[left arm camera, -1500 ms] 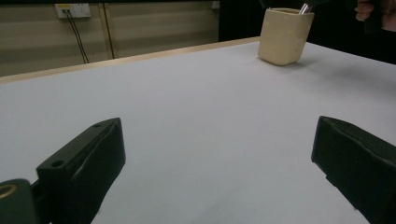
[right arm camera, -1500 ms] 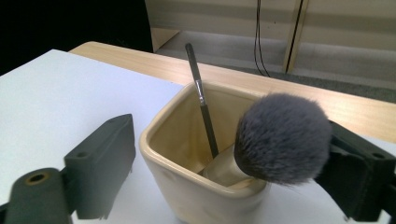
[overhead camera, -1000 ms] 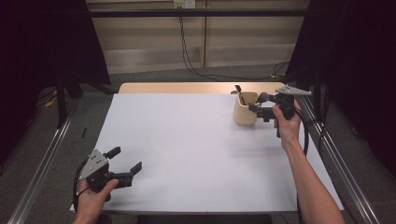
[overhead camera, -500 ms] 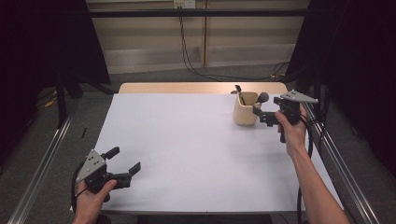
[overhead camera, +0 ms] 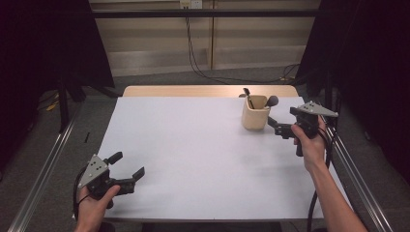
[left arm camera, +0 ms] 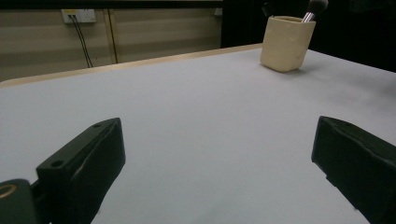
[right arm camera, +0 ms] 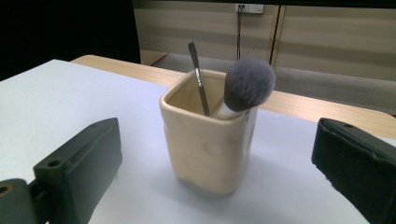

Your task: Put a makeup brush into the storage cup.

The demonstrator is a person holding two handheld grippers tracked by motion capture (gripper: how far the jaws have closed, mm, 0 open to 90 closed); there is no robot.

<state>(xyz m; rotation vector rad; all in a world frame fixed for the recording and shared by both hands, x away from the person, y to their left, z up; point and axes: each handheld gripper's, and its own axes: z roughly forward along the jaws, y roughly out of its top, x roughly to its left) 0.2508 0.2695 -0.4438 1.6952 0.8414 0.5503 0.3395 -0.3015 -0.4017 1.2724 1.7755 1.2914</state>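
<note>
While the white table (overhead camera: 203,159) spreads wide and mostly bare, the work sits at its far right corner, where a cream holder (overhead camera: 255,112) stands upright near the back edge. Two things stick out of its mouth: a fluffy grey-headed brush (right arm camera: 248,85) leaning toward the right gripper's side, and a thin dark stick-like tool (right arm camera: 198,77) tilted the other way; what the thin one is, I cannot tell.

Held level just to the right of the holder, the right gripper (overhead camera: 273,126) has its jaws spread wide and pinches nothing; in the right gripper view the holder stands straight ahead, centred between the two jaws, close but apart from them. Both tools run roughly upright, across the gripper's line of reach.

At the near left corner the left gripper (overhead camera: 126,167) rests low, also spread and empty, with the holder (left arm camera: 286,43) well away across the table.

Judging by that, the right hand is far better placed, and a straight push forward would bring its jaws around the holder or up to the brush.
</note>
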